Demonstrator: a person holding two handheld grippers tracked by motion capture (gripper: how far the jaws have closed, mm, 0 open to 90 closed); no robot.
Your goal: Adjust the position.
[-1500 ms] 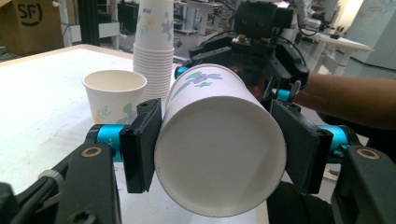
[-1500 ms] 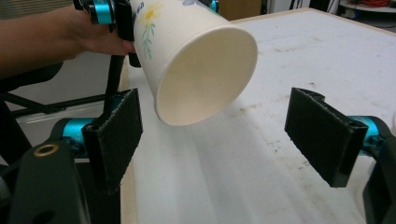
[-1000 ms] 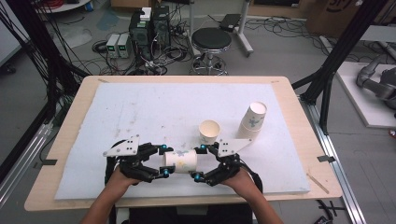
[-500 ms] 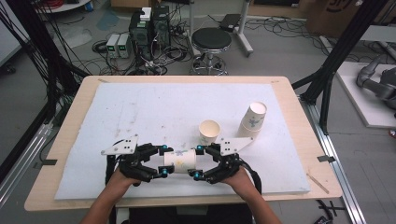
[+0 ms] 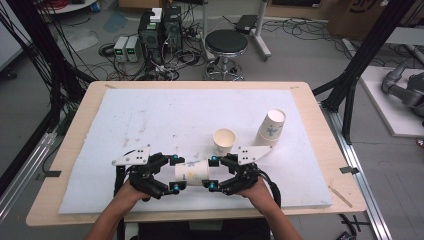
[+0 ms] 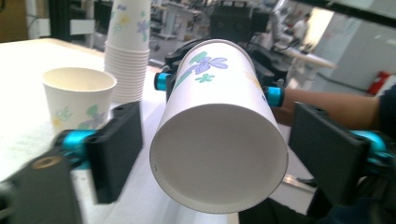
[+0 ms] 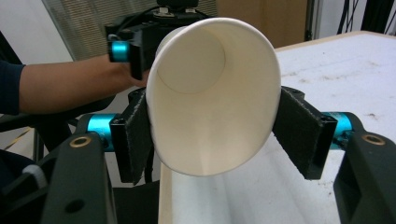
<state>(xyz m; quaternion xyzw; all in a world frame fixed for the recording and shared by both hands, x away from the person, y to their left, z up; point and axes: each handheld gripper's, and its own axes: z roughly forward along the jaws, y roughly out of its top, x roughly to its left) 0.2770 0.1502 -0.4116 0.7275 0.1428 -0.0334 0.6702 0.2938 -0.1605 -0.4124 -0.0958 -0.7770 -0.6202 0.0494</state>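
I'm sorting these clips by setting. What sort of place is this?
Most likely a robotics lab or workshop: a padded table set in a black frame, electronics boxes and loose cables on the floor, and a stool. Nothing homelike is in view.

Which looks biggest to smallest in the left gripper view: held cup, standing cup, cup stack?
1. held cup, largest, though it is nearest the camera, which inflates it.
2. cup stack, cropped at the top edge.
3. standing cup, smallest.
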